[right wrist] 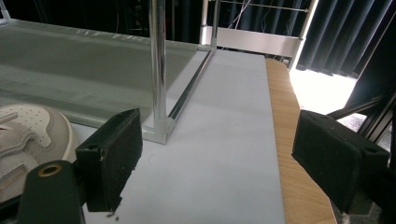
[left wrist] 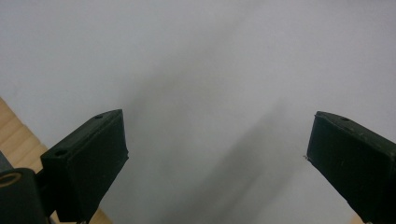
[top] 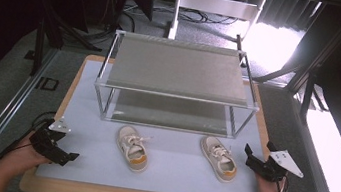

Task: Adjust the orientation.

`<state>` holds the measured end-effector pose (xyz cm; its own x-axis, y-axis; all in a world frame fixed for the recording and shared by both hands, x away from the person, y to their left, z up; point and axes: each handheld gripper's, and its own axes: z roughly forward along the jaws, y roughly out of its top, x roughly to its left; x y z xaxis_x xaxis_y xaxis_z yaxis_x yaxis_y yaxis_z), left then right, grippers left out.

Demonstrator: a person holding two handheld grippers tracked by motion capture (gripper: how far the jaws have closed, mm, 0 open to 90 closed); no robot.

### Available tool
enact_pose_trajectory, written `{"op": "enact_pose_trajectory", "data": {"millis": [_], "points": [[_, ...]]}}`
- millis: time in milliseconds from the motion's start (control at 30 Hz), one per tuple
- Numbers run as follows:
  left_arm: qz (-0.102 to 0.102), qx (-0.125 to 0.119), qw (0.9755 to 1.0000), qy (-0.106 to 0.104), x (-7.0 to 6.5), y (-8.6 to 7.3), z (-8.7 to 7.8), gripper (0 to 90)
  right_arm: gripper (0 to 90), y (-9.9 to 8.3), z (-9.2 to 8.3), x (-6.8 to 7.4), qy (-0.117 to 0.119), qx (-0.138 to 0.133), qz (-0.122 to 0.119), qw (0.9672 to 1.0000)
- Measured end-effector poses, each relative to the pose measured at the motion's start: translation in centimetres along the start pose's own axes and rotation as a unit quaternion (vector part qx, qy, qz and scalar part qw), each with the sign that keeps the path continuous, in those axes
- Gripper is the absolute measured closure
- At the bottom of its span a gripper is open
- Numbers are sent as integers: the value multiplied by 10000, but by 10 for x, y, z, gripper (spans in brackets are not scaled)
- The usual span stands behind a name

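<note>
Two shoes (top: 133, 148) (top: 219, 157); one two-shelf rack (top: 176, 95); two grippers (top: 57, 149) (top: 256, 162).

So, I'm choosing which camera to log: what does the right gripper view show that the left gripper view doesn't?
The right gripper view alone shows the toe of a white shoe at its left edge, the shoe rack's chrome corner post and grey lower shelf, and dark curtains beyond the table. The left gripper view alone shows bare mat crossed by soft shadows. Both share the pale mat, a strip of the wooden table edge, and a pair of black jaws spread wide with nothing between them: the left gripper and right gripper.
</note>
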<state>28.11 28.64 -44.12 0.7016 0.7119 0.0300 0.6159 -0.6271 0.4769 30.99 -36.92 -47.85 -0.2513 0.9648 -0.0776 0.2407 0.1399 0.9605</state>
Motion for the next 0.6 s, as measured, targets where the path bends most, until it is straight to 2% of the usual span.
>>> {"op": "enact_pose_trajectory", "data": {"millis": [33,67,100,133,167,200,267,367,467,500,533,600], "points": [[76,241,9997,-33,0,3,-2,46,158,0,0,0,-7,6,-4,10000],[76,241,9997,-33,0,3,-2,46,158,0,0,0,-6,9,-5,10000],[175,450,9988,-3,-1,5,-3,46,158,0,0,0,-7,9,-5,10000],[175,450,9988,-3,-1,5,-3,46,158,0,0,0,-7,9,-5,10000],[217,642,9977,-54,-1,8,-4,46,157,0,0,0,-2,12,-7,10000],[217,642,9977,-54,-1,8,-4,46,157,0,0,0,-2,12,-7,10000],[264,885,9957,-120,-3,11,-3,46,157,0,0,0,-4,17,-4,10000],[475,1360,9895,-102,-6,14,-2,46,157,0,0,0,-8,20,-3,10000],[565,1606,9854,-82,-9,18,-3,46,158,0,0,0,-7,22,-3,10000],[570,1806,9818,-111,-10,21,-3,46,158,0,0,0,-12,24,-9,10000],[570,1806,9818,-111,-10,21,-3,46,158,0,0,0,-12,24,-9,10000],[635,2028,9771,-63,-12,24,-2,46,157,0,0,0,-11,25,-12,10000]]}}
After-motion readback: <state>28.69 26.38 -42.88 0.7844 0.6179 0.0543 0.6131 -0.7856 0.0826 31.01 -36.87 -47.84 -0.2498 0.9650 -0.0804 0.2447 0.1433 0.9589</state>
